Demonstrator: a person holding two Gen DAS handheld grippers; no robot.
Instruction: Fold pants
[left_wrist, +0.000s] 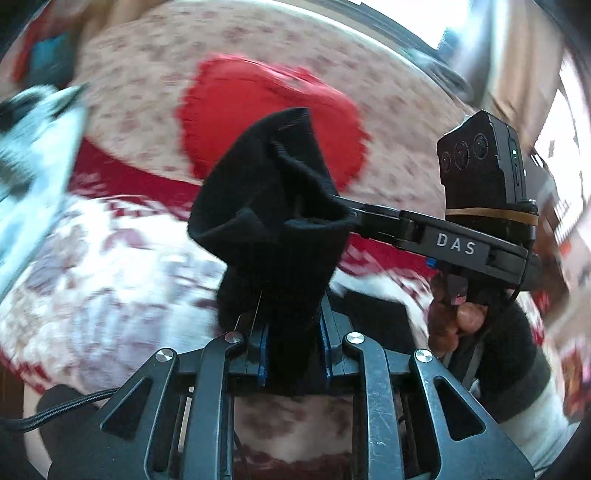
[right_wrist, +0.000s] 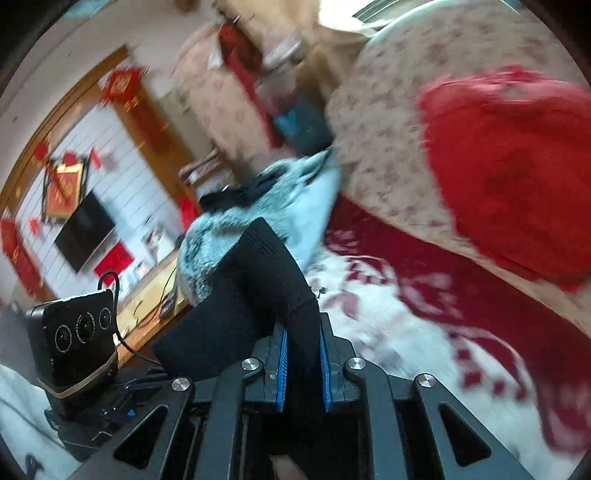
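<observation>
Gripping black pants (left_wrist: 266, 206), left tongs (left_wrist: 291, 350), right tongs (right_wrist: 303, 365), TV (right_wrist: 85, 236) only rightward

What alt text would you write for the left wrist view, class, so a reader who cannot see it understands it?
Black pants bunch up between the shut blue pads of the left tool, and the right tool grips the same fabric from the right side. Behind lie a blurred red-and-white blanket and a red cushion.
</observation>
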